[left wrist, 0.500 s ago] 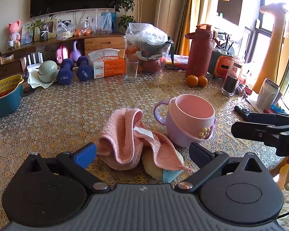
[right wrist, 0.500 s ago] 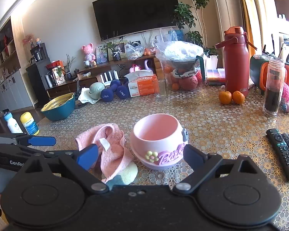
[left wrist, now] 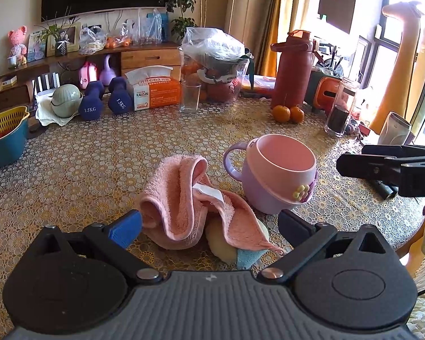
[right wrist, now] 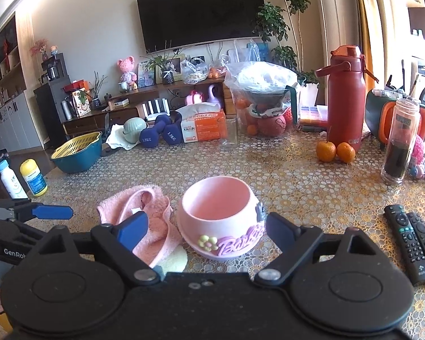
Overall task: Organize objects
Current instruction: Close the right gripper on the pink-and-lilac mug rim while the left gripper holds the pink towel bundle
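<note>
A crumpled pink towel (left wrist: 184, 204) lies on the patterned table, draped over a pale yellow and blue soft thing (left wrist: 238, 246). A pink and lilac Barbie mug (left wrist: 277, 175) stands upright just right of it. My left gripper (left wrist: 209, 226) is open, its fingers on either side of the towel's near end. My right gripper (right wrist: 206, 229) is open, its fingers flanking the mug (right wrist: 221, 218) close in front; the towel (right wrist: 144, 218) lies left of it. The right gripper also shows at the right edge of the left wrist view (left wrist: 388, 164).
At the back of the table: two blue dumbbells (left wrist: 104, 99), a tissue box (left wrist: 155, 90), a glass (left wrist: 189, 96), a bagged fruit container (left wrist: 215, 68), a red flask (left wrist: 291, 68), two oranges (left wrist: 287, 113). Two remotes (right wrist: 413, 243) lie at right, and a yellow and blue basket (left wrist: 2, 136) sits at left.
Both grippers have moved slightly closer to the towel and mug. Nothing has been grasped or shifted.
</note>
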A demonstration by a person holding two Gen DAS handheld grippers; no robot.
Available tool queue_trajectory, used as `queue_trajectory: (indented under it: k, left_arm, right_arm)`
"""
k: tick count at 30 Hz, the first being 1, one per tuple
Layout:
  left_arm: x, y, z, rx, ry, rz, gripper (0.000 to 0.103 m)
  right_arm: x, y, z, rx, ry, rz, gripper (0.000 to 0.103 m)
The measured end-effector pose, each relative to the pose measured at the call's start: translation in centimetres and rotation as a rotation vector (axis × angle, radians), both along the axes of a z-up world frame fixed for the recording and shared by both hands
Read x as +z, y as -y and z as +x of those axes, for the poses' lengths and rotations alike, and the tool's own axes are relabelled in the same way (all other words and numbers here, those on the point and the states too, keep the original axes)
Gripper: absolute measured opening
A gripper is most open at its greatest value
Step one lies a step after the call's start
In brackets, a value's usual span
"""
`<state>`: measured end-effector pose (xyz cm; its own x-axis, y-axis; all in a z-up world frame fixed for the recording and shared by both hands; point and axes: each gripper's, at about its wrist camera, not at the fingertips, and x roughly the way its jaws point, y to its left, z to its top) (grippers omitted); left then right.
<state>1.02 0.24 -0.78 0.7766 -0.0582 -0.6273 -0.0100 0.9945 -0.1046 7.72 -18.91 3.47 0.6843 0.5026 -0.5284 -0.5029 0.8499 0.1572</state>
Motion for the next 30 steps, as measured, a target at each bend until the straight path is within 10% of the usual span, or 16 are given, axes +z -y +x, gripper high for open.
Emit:
queue_trajectory:
  k: [30]
  left_arm:
    - [-6.2, 0.9, 8.6, -0.119, -0.263, -0.009, 0.103]
  right_arm:
    - [-4.1, -2.1, 11.0, 0.032, -0.225, -0.088, 0.053]
